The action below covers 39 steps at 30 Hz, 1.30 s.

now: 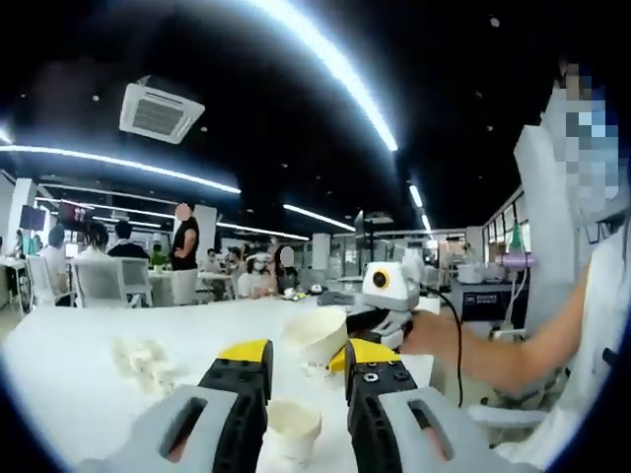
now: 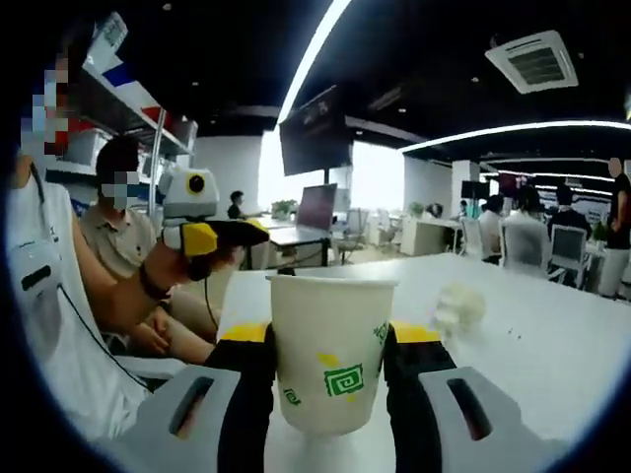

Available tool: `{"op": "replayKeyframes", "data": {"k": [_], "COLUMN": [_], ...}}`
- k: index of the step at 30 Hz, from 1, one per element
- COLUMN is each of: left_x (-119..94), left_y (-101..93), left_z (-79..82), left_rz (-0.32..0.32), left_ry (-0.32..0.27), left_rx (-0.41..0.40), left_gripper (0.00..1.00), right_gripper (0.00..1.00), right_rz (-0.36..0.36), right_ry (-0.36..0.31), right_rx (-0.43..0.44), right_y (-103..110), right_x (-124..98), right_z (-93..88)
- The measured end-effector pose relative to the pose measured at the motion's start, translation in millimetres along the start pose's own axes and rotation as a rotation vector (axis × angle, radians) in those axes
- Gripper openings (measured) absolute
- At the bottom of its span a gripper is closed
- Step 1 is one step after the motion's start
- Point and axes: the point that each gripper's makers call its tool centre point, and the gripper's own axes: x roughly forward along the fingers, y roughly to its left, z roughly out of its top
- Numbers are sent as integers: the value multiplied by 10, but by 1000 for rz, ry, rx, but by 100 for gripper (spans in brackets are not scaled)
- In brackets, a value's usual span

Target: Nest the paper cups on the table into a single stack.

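In the right gripper view, the right gripper [image 2: 330,379] is clamped on a white paper cup [image 2: 329,355] with green square-spiral marks, held upright at lower centre with a jaw pressed against each side. In the left gripper view that same held cup [image 1: 315,338] appears tipped, its mouth facing the camera, at centre frame, above the second cup [image 1: 292,430], which stands on the white table [image 1: 79,345] at bottom centre between the jaws of the left gripper [image 1: 306,379]. Those jaws stand apart around it, and I cannot tell whether they touch its walls.

The main risk, as I judge it, is a misaligned insertion: if the held cup comes down tilted or off-centre, its base could catch the standing cup's rim and topple or dent it, especially if the left jaws are not steadying it. Squeezing too hard could also crush the thin paper wall.

A crumpled white lump [image 1: 143,363] lies on the table at left. The room is an open office with strip lights, a ceiling air-conditioning unit [image 1: 158,110] at upper left, and seated and standing people [image 1: 183,241] beyond the table.
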Motion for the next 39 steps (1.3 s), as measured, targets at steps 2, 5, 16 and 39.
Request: {"op": "replayKeyframes", "data": {"k": [2, 5, 16, 39], "left_x": [-67, -143, -400, -515], "left_y": [-36, -95, -88, -110], "left_z": [-26, -88, -464, -700], "left_rz": [7, 12, 96, 138], "left_ry": [-22, -57, -66, -31], "left_rx": [-12, 7, -96, -129], "left_gripper": [33, 35, 34, 29], "right_gripper": [46, 46, 46, 47], "right_rz": [-19, -30, -45, -63], "right_ry": [-63, -107, -215, -165], "right_rx": [-7, 12, 48, -120], "right_y": [-2, -15, -49, -46], "right_x": [-35, -38, 102, 494], "right_z": [43, 47, -66, -529]}}
